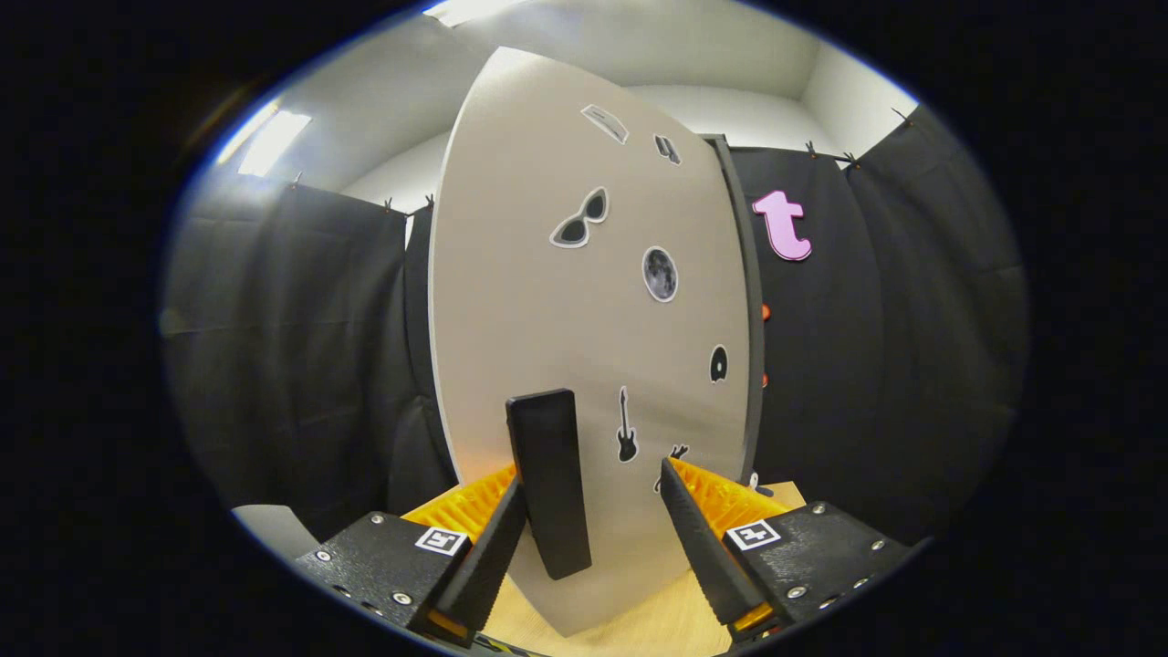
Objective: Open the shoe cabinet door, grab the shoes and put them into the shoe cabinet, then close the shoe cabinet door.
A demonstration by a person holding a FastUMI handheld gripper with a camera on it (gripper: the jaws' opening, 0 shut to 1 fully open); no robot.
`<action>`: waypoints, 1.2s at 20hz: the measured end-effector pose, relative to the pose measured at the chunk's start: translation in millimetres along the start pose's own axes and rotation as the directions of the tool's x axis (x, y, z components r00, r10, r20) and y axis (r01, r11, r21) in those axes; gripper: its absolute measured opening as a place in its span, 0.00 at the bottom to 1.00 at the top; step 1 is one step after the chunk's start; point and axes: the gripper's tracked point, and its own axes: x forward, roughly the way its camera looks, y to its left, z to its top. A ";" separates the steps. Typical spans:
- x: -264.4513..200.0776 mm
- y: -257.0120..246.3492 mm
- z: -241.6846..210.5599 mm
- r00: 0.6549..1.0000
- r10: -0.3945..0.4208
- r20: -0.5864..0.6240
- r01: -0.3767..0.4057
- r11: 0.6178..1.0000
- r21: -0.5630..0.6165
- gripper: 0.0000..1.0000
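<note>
The shoe cabinet door [566, 347] is a pale grey panel with several small stickers, standing upright right in front of me and seen at a slant. Its black bar handle [550, 479] sticks out low on the panel and sits between my fingers, close to the left one. My gripper [593, 479] is open; the left fingertip [513, 497] is at or nearly at the handle, while the right fingertip [671, 479] stands well apart from it. The dark cabinet frame edge [750, 319] runs along the door's right side.
Black cloth walls [301, 347] close in on both sides and behind the cabinet. A light wooden surface [657, 620] lies below the door and under my fingers. White ceiling with lamps is overhead.
</note>
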 end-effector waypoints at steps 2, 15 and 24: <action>14.2 9.1 -1.7 1.000 0.026 -0.001 -0.026 1.000 0.007 0.90; 58.1 42.4 -6.9 0.990 0.143 -0.005 -0.143 0.990 0.015 0.94; 77.1 54.9 -7.9 0.982 0.189 -0.013 -0.189 0.982 -0.003 0.94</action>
